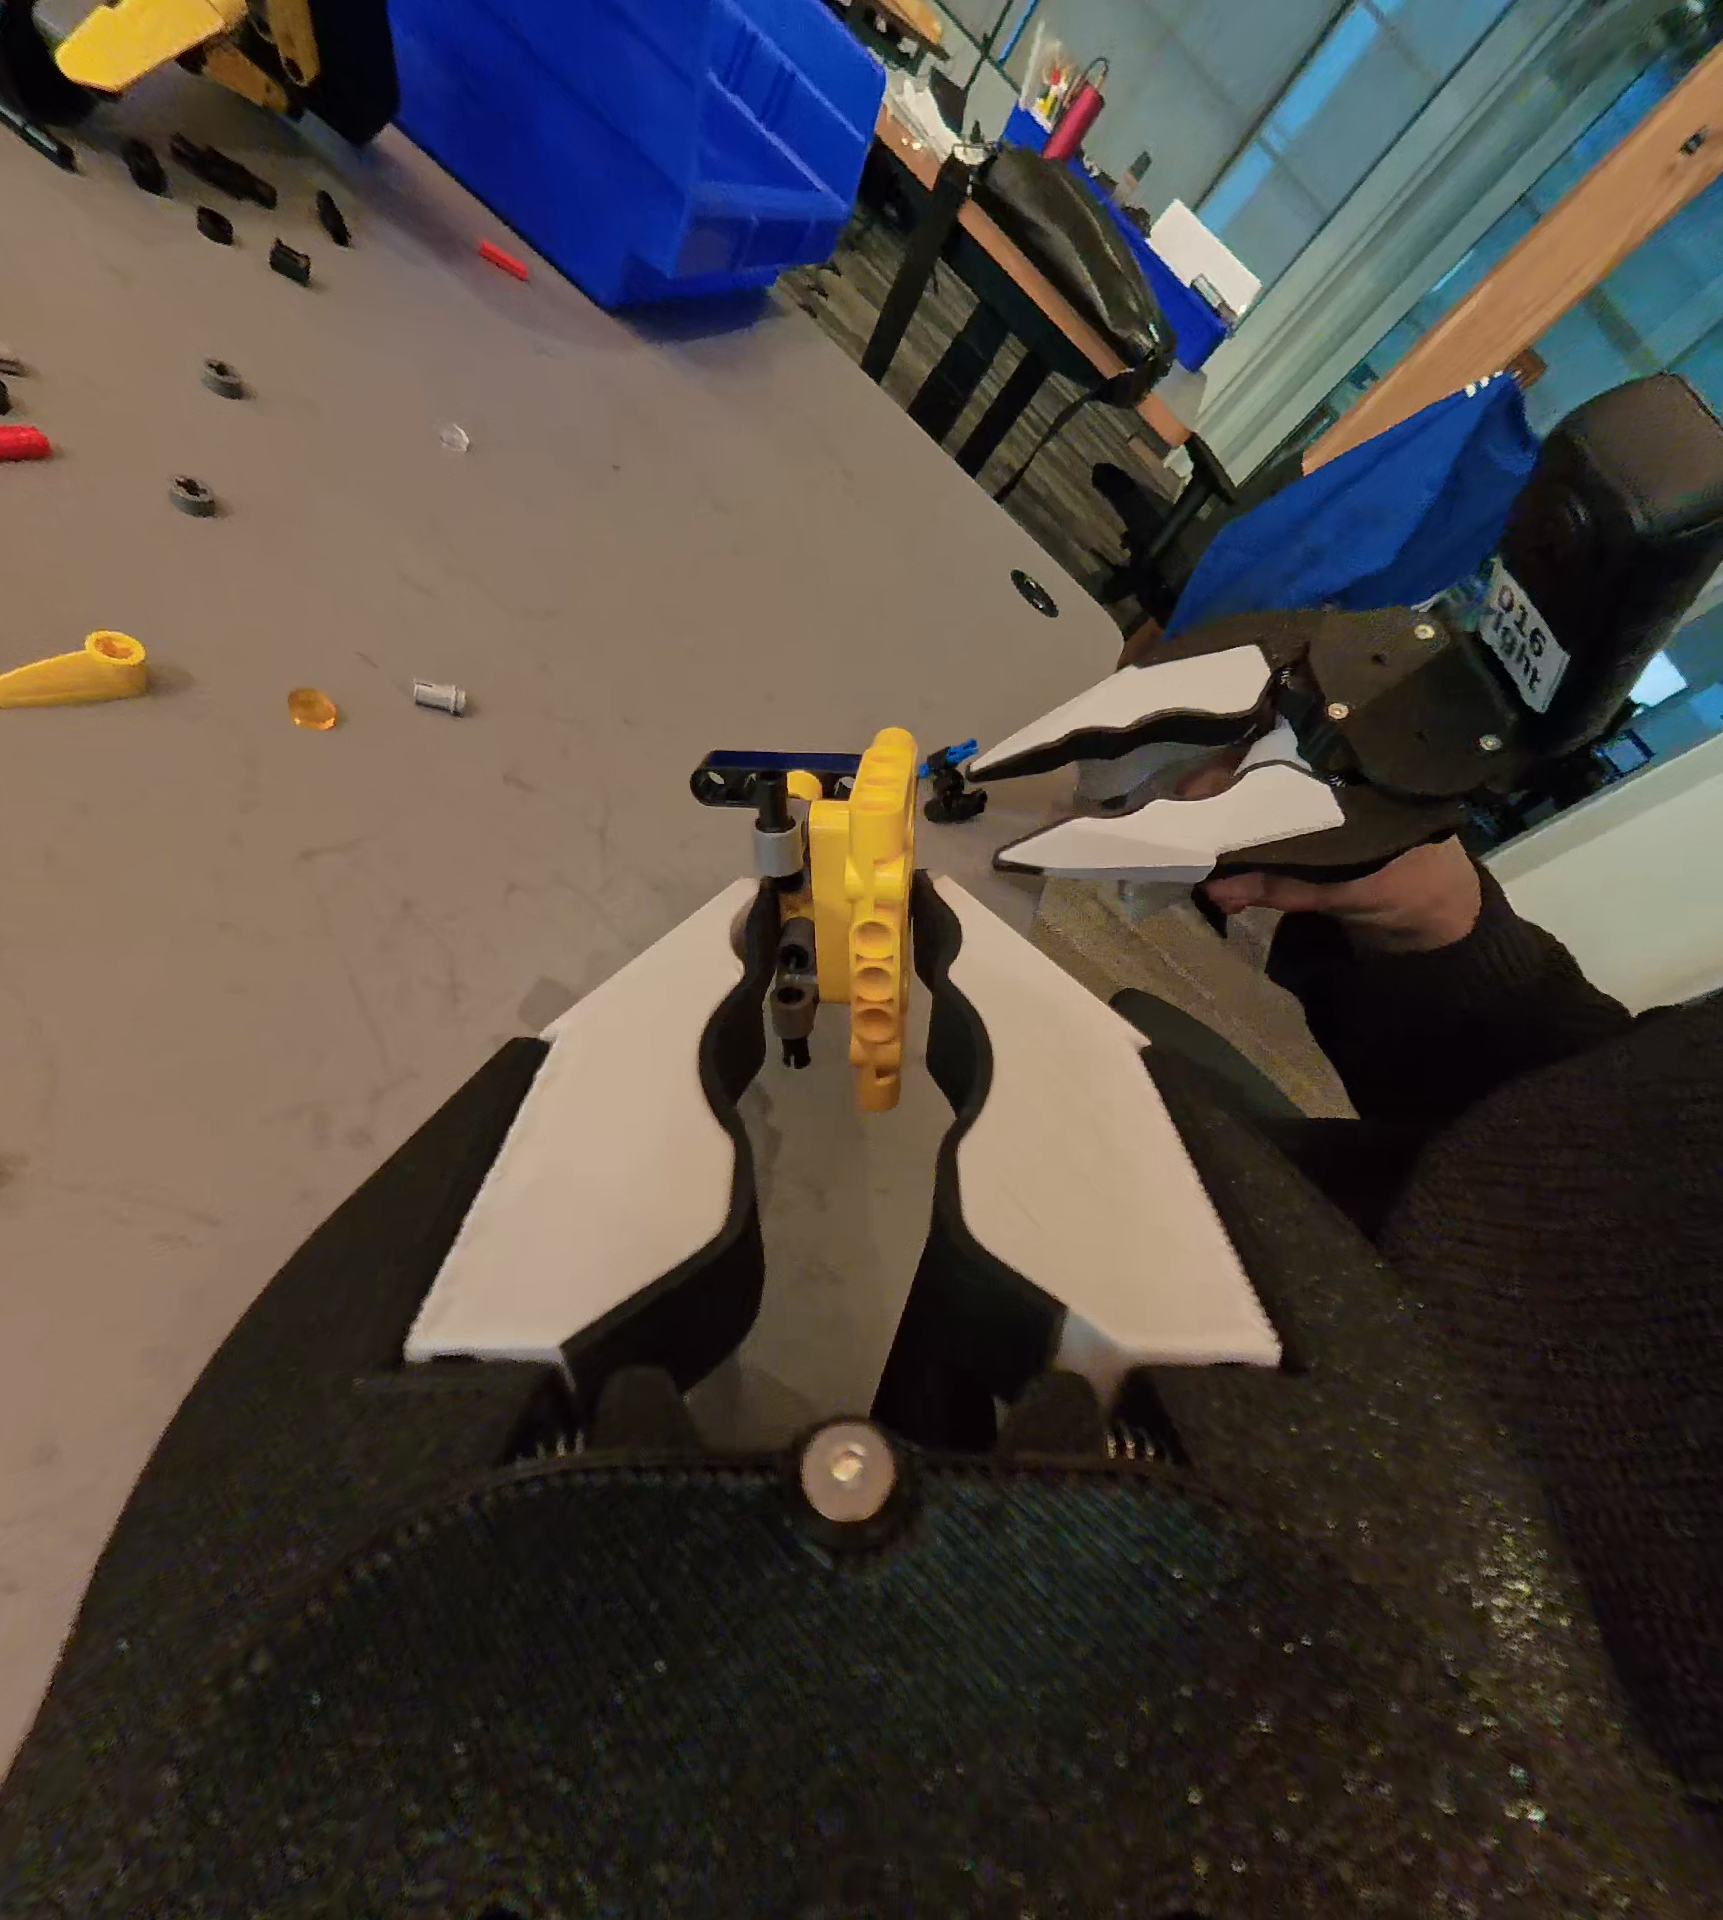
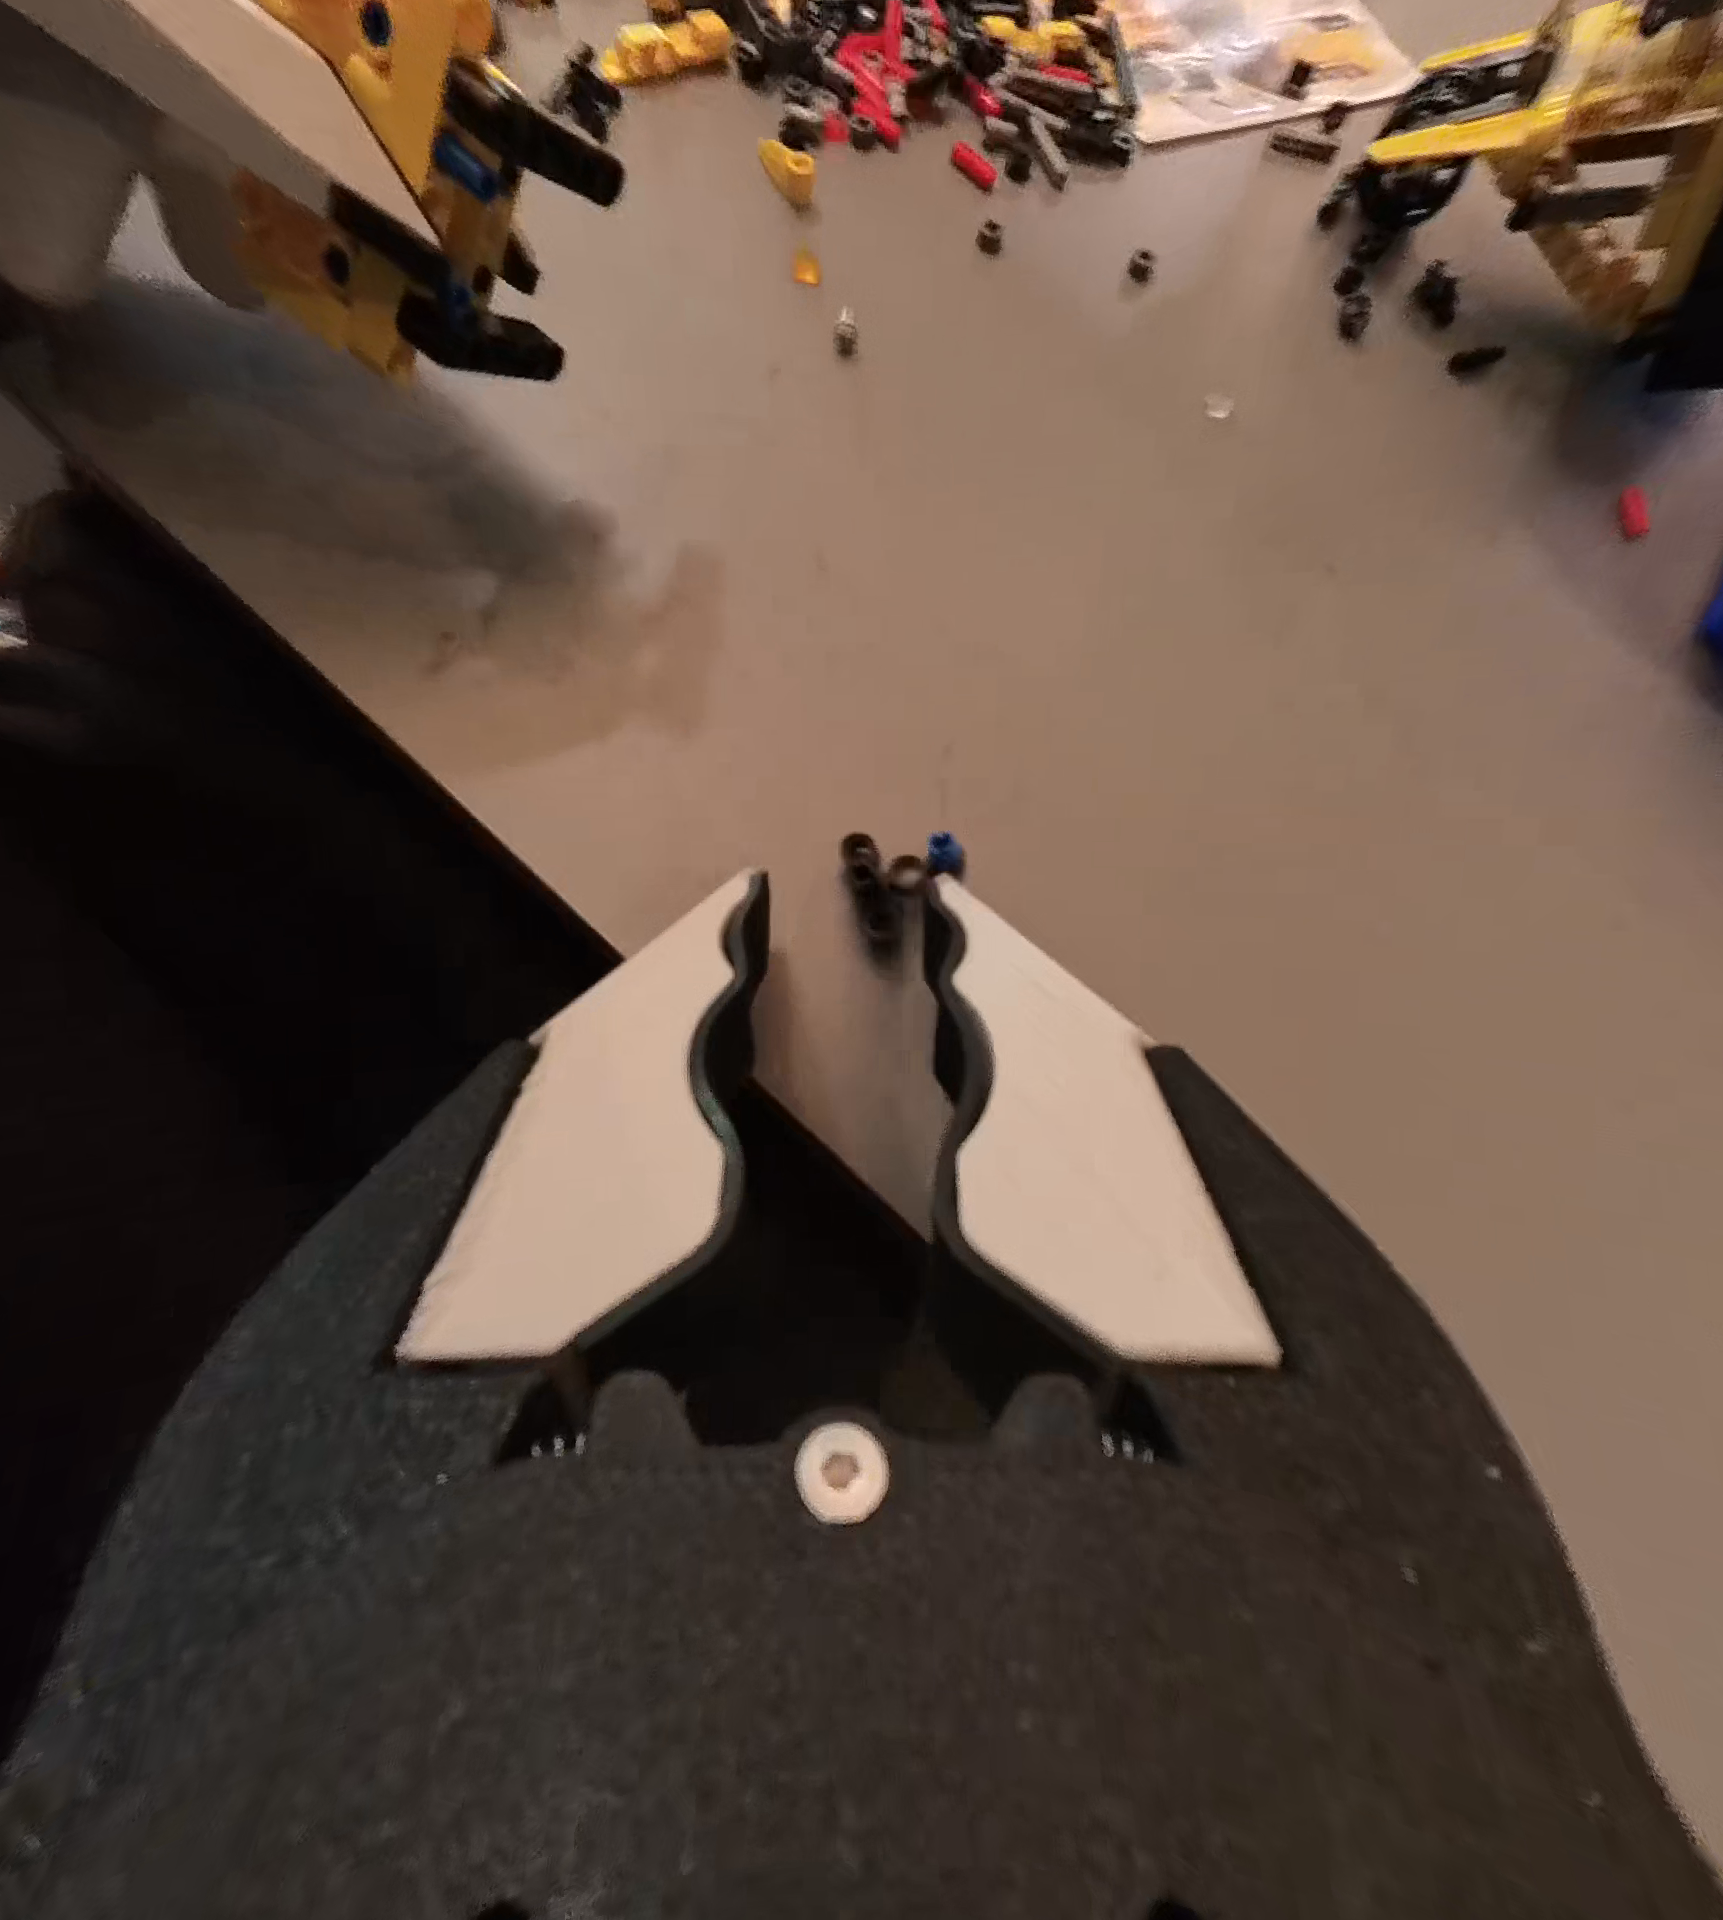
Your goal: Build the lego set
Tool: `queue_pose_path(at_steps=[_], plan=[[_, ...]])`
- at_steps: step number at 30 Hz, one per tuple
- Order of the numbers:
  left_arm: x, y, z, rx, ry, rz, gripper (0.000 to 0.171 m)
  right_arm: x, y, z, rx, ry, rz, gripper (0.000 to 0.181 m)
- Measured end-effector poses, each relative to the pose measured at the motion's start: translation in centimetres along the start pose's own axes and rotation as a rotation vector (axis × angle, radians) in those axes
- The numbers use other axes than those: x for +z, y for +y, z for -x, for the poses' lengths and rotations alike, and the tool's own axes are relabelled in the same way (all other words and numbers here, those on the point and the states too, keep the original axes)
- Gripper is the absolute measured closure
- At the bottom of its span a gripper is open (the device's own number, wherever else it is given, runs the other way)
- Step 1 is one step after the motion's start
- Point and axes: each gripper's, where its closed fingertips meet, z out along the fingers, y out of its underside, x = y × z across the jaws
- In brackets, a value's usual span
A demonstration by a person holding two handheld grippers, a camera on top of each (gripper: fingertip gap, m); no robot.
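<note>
My left gripper (image 1: 841,888) is shut on a yellow brick assembly (image 1: 872,935) with a black beam (image 1: 774,774) and grey and black pins, held above the grey table (image 1: 524,540). The assembly (image 2: 369,260) also shows at the top left of the right wrist view. My right gripper (image 2: 846,888) is open and low over the table near its front edge. A small black piece with a blue pin (image 2: 883,883) lies on the table at its fingertips, closer to the right finger. In the left wrist view the right gripper (image 1: 987,816) sits just right of that piece (image 1: 952,790).
Loose parts lie on the table: a yellow curved piece (image 1: 67,675), an orange stud (image 1: 311,709), a grey pin (image 1: 441,696). A pile of parts (image 2: 940,73) and a yellow half-built model (image 2: 1584,156) stand far off. A blue bin (image 1: 628,135) stands at the table's edge. The tips of one gripper are about 12 cm away from the tips of the other.
</note>
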Motion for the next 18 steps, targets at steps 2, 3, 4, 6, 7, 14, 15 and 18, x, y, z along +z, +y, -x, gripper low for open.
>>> queue_pose_path(at_steps=[2,3,4,6,7,14,15,18], plan=[[0.0,0.0,-0.1,0.008,-0.002,-0.004,0.149,-0.7,0.2,-0.9,-0.051,0.087,0.007,0.153],[0.0,0.0,-0.1,0.012,-0.004,-0.003,0.149,-1.0,0.1,-1.2,-0.064,0.119,0.002,0.153],[0.0,0.0,-0.1,0.016,-0.005,-0.003,0.149,-1.2,0.1,-1.4,-0.064,0.138,-0.002,0.154],[0.0,0.1,-0.1,0.02,-0.006,0.001,0.149,-1.4,0.3,-1.1,-0.028,0.135,0.005,0.154],[0.0,0.1,-0.1,0.02,-0.006,0.0,0.149,-1.4,0.4,-0.7,0.005,0.11,0.011,0.155],[-0.1,0.0,-0.2,0.017,-0.001,-0.005,0.149,0.1,1.1,0.5,0.097,0.016,0.053,0.152],[-0.1,0.0,-0.2,0.016,-0.001,-0.005,0.149,0.2,1.1,-0.1,0.101,0.026,0.052,0.15],[-0.1,0.0,-0.2,0.012,0.003,-0.004,0.149,0.7,1.0,-1.8,0.099,0.057,0.052,0.141]])
